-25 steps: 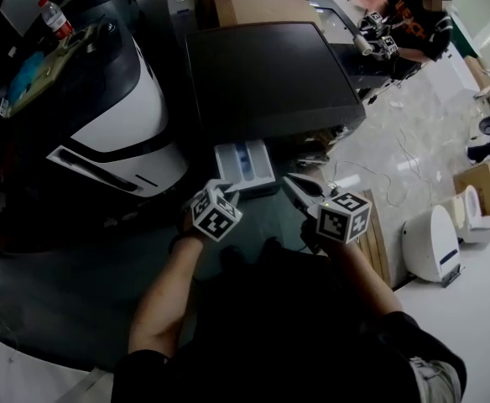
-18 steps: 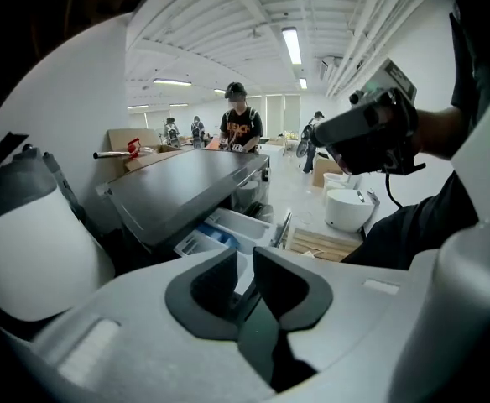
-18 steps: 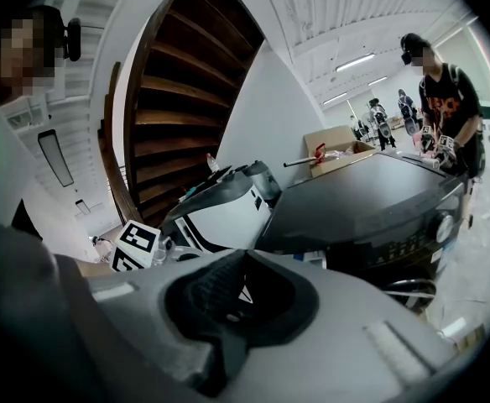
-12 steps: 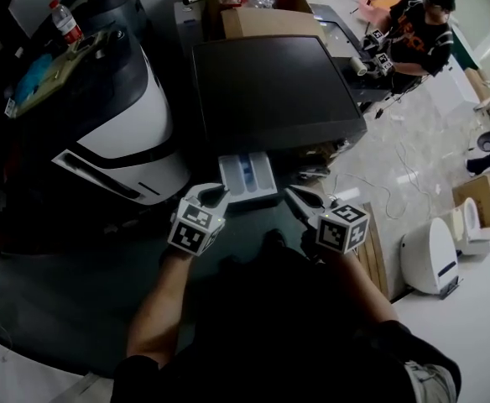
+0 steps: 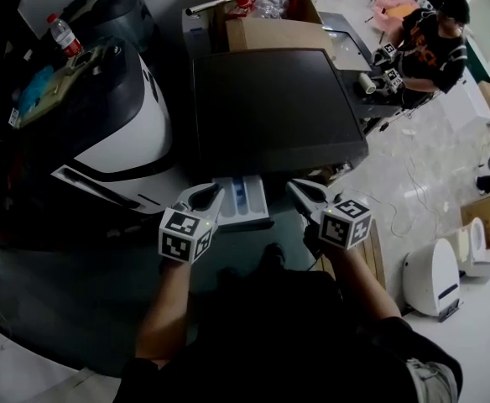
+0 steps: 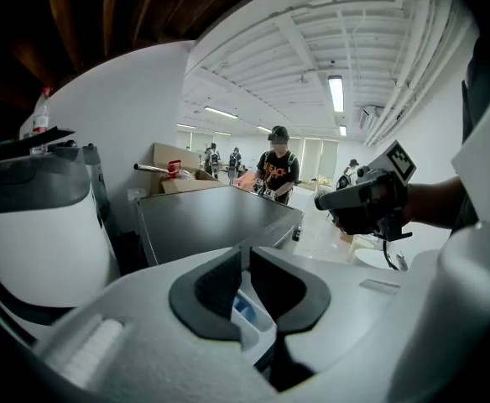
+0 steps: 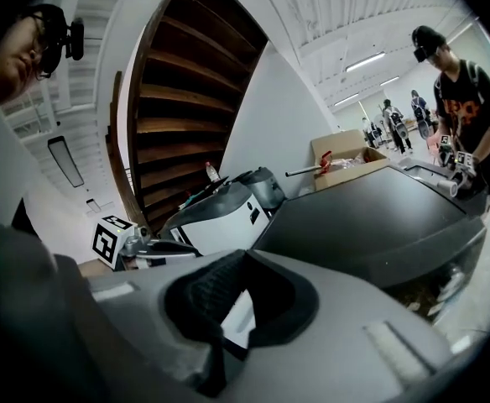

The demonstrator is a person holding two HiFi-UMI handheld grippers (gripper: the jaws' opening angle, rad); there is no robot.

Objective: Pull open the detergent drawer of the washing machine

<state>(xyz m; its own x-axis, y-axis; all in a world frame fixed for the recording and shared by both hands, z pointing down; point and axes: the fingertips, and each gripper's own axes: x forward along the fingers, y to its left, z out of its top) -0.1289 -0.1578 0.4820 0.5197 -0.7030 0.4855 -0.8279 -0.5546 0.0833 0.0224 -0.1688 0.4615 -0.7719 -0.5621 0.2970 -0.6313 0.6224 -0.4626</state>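
Note:
The washing machine shows its dark top in the middle of the head view. Its white detergent drawer sticks out toward me, a blue compartment visible inside. My left gripper hangs just left of the drawer's front, apart from it. Its jaws are closing, with a narrow slit and nothing between them; the drawer shows below through the slit. My right gripper floats to the right of the drawer, shut and holding nothing.
A white-and-black machine stands close on the left, with a water bottle on it. A cardboard box sits behind the washer. A person works at back right. Cables and a white appliance lie on the floor.
My left gripper has come off the drawer's front corner, moved left and up, and its jaws have narrowed. The drawer stays pulled out. The right gripper has shifted slightly sideways.

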